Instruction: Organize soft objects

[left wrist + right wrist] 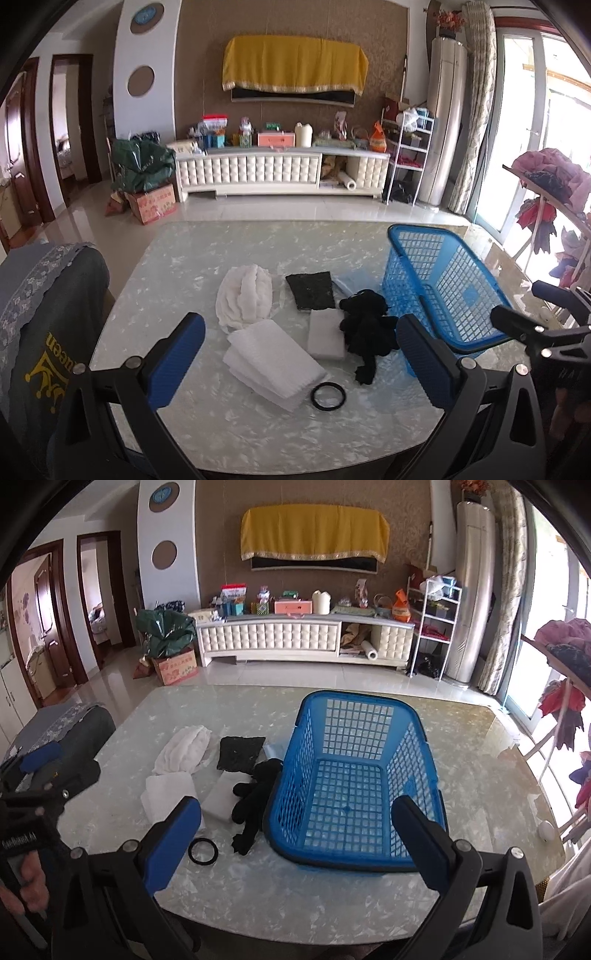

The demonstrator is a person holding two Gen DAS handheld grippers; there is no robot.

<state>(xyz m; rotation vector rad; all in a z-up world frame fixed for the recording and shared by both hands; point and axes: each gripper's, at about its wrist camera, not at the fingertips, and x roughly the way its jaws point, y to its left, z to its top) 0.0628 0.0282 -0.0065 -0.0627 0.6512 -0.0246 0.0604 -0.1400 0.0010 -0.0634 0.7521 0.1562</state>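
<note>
in the left wrist view, the left gripper (301,362) hangs above the near part of the marble-look table (258,435) with its two blue fingers spread wide and nothing between them. under the gap lie the soft things in a loose group: a folded white foam sheet (271,363) nearest the camera, a fluffy white cloth (243,299) behind it, a dark green scouring pad (310,291) to the right of that cloth, a white sponge block (327,332) touching the pad's near edge, and a black cloth (367,330) crumpled beside the block. a black ring (328,396) lies at the near corner of the foam sheet. the blue basket (447,291) stands to the right, just beside the black cloth. the right gripper shows only partly at the right edge. a chair with a grey cover (48,314) is at the left.

in the right wrist view, the right gripper (295,840) is also held wide apart and empty, over the near rim of the blue basket (369,716), which has nothing inside. the black cloth (255,797) touches the basket's left wall. the white sponge block (221,794), scouring pad (240,753), fluffy white cloth (184,749) and foam sheet (166,797) lie further left, all on the table (295,897). the black ring (202,852) lies near the left finger. a hand (26,886) holds the left gripper's handle at the left edge.
</note>
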